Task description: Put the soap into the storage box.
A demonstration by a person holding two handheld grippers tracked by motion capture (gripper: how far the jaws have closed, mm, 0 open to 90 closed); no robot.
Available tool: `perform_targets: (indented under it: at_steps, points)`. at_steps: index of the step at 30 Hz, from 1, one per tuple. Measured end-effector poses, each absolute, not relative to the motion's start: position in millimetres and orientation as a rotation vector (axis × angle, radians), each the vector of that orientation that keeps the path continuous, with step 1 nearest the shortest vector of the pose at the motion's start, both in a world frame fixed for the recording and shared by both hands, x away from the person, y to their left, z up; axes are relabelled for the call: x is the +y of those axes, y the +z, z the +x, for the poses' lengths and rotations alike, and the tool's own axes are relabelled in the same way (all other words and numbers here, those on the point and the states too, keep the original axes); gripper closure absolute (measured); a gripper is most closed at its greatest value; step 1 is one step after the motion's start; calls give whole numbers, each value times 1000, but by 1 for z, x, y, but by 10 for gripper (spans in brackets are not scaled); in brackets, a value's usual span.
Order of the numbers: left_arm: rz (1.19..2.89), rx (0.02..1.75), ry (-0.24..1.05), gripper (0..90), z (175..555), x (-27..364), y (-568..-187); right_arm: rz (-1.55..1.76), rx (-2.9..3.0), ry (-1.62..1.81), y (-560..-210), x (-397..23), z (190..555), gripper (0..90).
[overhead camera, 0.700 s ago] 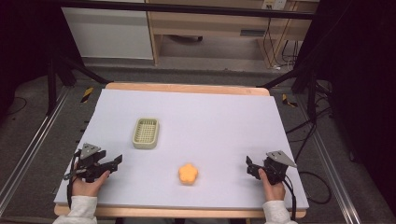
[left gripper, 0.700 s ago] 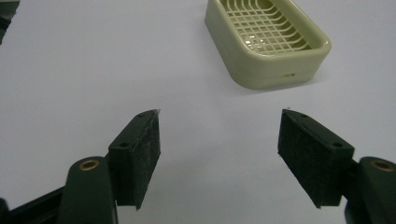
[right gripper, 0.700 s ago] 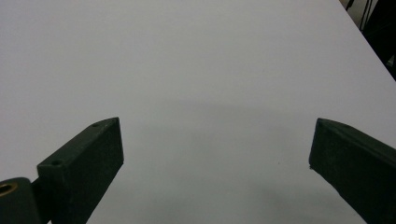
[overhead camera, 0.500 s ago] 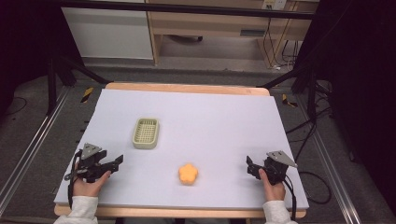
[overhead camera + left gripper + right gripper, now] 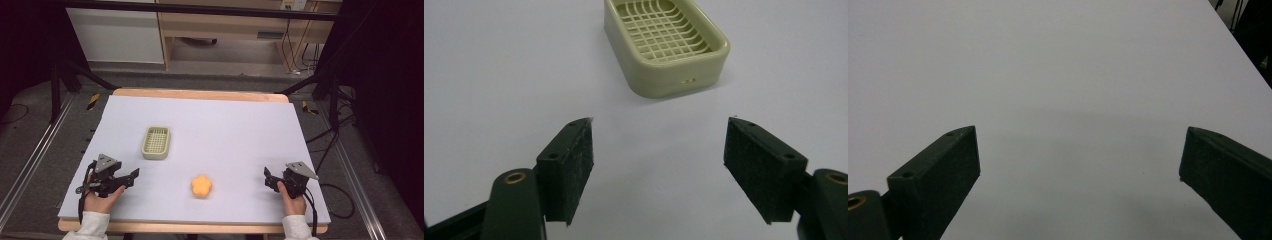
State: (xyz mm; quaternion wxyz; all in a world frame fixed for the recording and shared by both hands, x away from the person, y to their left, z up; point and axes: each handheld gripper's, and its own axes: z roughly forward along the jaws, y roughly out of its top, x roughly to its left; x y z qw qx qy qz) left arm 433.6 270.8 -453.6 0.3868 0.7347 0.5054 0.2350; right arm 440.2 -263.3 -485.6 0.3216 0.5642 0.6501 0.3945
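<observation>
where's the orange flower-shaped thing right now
In the high view the orange flower-shaped piece lies near the table's front edge, between the two hand-held grippers, nearer than and right of the green basket.

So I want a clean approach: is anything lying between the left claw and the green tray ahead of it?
Nothing visible. The left claw stands open with only bare table between it and the green tray. The orange piece lies off to the side.

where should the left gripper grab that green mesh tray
Likely across the tray's short width, one of the fingers on each long side wall, coming down from above: it lies flat and open-topped, its straight long walls standing apart from the orange piece.
</observation>
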Motion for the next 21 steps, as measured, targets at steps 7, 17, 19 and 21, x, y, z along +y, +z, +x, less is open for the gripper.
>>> perform_targets:
  at_steps: [7, 17, 19, 21]
  points:
    - [1891, 1262, 595, 273, 433, 264, -452, 1493, 1693, 1063, -486, -266, 439, 31]
    - [1931, 1221, 581, 266, 431, 249, -450, 1487, 1697, 1055, -486, -265, 440, 32]
    - [1942, 1206, 575, 263, 431, 245, -450, 1491, 1707, 1055, -485, -265, 440, 32]
    - [1954, 1193, 570, 260, 431, 240, -450, 1488, 1709, 1046, -486, -264, 441, 32]
